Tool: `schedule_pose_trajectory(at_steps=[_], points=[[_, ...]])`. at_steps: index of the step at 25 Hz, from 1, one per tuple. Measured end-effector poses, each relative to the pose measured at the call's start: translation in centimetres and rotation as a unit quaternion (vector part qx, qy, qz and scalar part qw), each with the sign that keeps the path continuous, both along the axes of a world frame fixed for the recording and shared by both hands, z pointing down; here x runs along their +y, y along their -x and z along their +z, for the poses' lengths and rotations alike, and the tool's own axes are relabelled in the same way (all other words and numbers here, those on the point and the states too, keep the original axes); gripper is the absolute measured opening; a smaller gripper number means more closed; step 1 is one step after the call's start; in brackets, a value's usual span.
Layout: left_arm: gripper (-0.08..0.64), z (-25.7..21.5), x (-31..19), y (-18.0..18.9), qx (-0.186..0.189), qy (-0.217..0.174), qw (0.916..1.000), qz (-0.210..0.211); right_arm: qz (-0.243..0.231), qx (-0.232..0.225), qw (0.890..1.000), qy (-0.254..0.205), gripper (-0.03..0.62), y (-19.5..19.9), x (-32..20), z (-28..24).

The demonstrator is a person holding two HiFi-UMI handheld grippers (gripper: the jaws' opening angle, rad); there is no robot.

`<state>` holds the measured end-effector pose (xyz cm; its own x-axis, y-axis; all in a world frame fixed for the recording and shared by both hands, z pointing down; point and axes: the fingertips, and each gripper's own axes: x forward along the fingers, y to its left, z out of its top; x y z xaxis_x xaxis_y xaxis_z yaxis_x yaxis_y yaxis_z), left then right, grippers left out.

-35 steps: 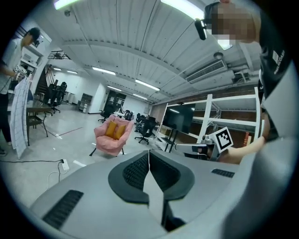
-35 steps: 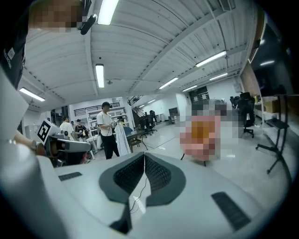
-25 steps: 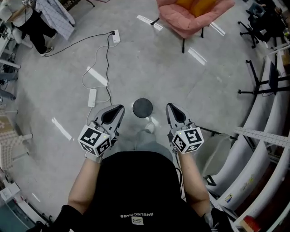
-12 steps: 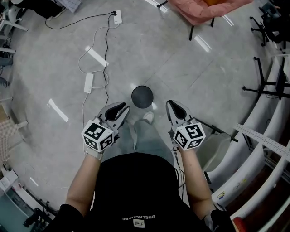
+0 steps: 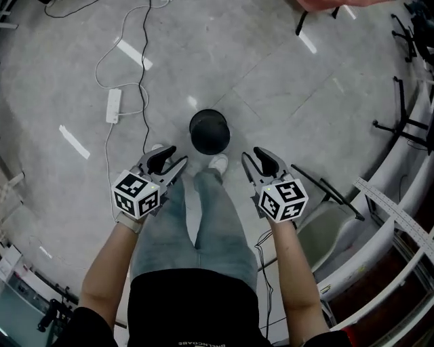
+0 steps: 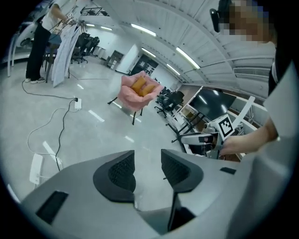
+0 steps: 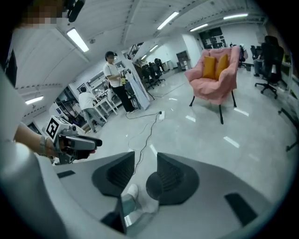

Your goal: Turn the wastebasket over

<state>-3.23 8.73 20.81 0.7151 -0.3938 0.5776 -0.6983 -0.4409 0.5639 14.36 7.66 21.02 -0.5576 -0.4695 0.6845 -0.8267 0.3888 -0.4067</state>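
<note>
Approach step, nothing grasped yet. Left gripper (image 5: 167, 157) has its jaws released, having just been opening, with nothing between them; right gripper (image 5: 256, 156) the same. Wastebasket (image 5: 209, 131) is small, dark and round. It stands on the floor (image 5: 271, 81) just ahead of my shoe (image 5: 218, 162), apart from both grippers. Seems mouth-up, though I can't be sure from above. Next: bracket its wall, clench, tip it over.

Armchair (image 5: 332, 3) cut by top edge, wastebasket (image 7: 152, 186) partly behind fingers (image 7: 172, 176)
</note>
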Motion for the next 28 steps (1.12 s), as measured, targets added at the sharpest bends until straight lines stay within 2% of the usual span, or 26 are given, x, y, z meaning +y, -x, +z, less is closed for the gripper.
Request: schedule_pose_trajectory(at_steps=[5,17,23,28], points=[[0.218,9.8,-0.9,-0.1,0.003,0.037,0.9993,-0.01,-0.016,0.02,0.998,0.057,0.175,-0.1,-0.3,10.2],[0.239,30.9,-0.2,-1.1,-0.01,0.118,0.9929,0.015,-0.065,0.04,0.984,0.162,0.235,0.5,0.6,30.4],[0.258,37.1,0.2,-1.3,0.01,0.144,0.9888,0.037,-0.055,0.035,0.978,0.197,0.238,1.2,0.9,37.9],[0.258,39.5,-0.2,-1.8,0.046,0.168,0.9833,0.052,-0.066,0.01,0.976,0.205,0.253,2.7,0.9,40.7]])
